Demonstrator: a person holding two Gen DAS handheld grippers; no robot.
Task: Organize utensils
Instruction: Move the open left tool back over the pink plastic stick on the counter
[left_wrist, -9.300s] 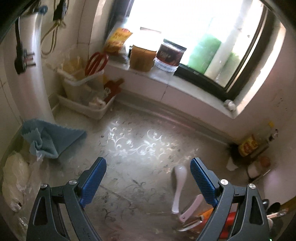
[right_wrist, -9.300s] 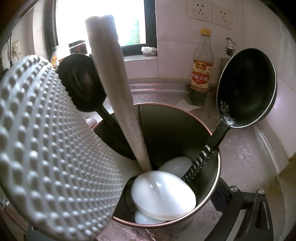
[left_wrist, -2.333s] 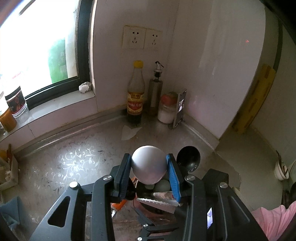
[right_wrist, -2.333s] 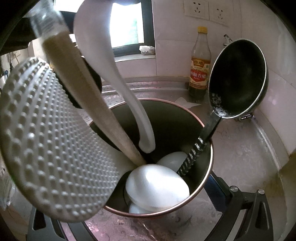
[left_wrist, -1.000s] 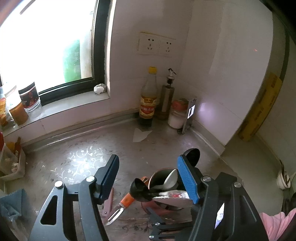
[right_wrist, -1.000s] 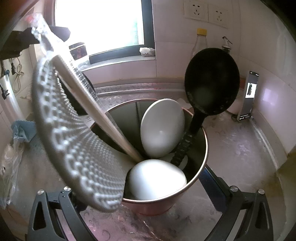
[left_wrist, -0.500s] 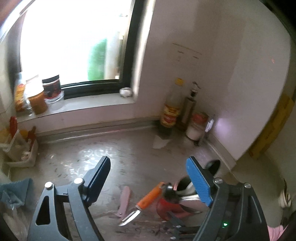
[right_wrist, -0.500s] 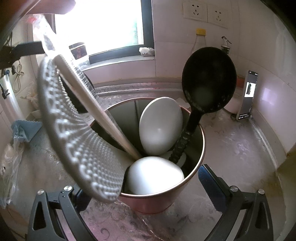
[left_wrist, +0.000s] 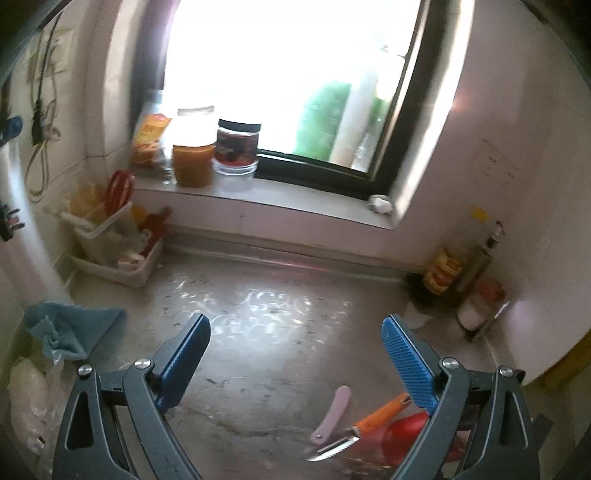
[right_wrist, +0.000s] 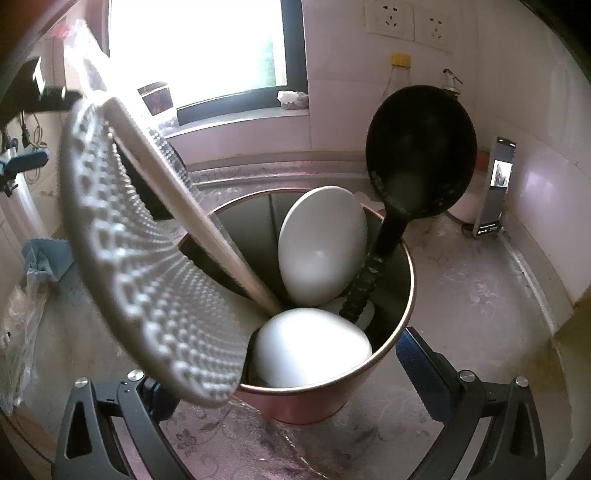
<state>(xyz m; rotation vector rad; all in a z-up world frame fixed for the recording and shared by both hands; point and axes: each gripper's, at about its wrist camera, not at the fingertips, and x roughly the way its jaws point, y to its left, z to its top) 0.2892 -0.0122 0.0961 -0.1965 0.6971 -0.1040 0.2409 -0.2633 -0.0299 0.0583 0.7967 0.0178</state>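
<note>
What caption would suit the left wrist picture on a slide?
Open left gripper above a kitchen counter, with an orange-handled peeler and a pink-handled utensil lying loose.

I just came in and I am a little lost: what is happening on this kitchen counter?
A person is sorting utensils into a pink cup, which the right gripper grips. It already holds white spoons and a black ladle. The left gripper, jaws just opened and empty, faces the orange peeler and pink-handled tool lying on the counter.
</note>
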